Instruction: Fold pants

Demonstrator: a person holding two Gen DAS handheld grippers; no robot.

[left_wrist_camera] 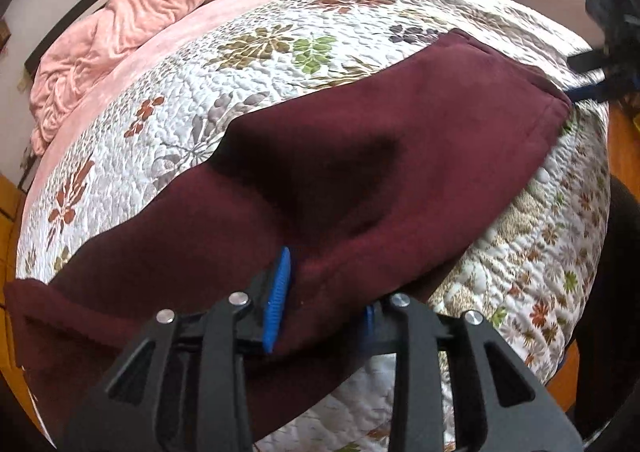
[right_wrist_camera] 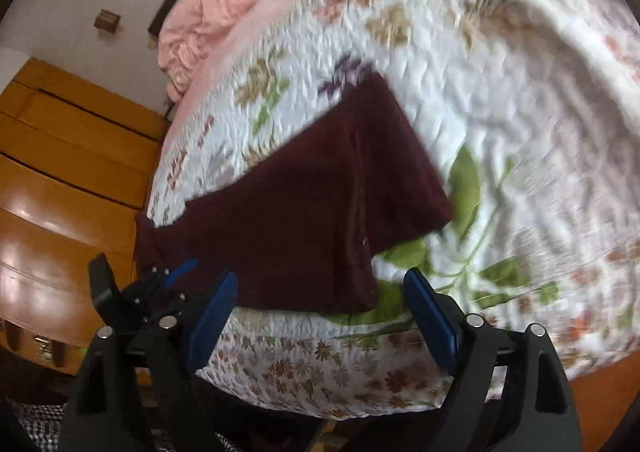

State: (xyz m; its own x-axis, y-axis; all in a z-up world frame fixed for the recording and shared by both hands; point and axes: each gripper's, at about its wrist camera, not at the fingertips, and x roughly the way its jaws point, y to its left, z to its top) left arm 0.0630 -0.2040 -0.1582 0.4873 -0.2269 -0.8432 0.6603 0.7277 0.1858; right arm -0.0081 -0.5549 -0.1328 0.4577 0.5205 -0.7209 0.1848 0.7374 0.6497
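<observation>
the dark red pants point(left_wrist_camera: 360, 156) lie along the near edge of the bed, on a white quilt point(left_wrist_camera: 224, 92) printed with flowers, already doubled so that one leg sits on the other. in the left wrist view the wide waist end reaches toward the right, and the leg end runs off to the left, where it hangs over the bed's edge. a rumpled pink blanket point(left_wrist_camera: 132, 24) sits well apart at the far side, out of the way of the work.

the left gripper point(left_wrist_camera: 324, 312) has a raised ridge of the cloth between its fingers, about midway along the near edge. the fingers stand narrow, but whether the blue pads point(left_wrist_camera: 278, 300) press on the fabric cannot be told, since the right pad is mostly hidden behind the cloth. it looks placed there to manage the middle of the pants, where a cross fold would fall.

the right gripper point(right_wrist_camera: 320, 316) hovers just off the near edge at the waist end, its fingers point(right_wrist_camera: 212, 316) spread wide with only quilt and the pants' lower corner showing between them; it holds nothing. that view is blurred. the wide spread suits either letting go or reaching in for a fresh hold.

judging from the layout, the lengthwise fold is done and the crosswise fold is not yet made.
</observation>
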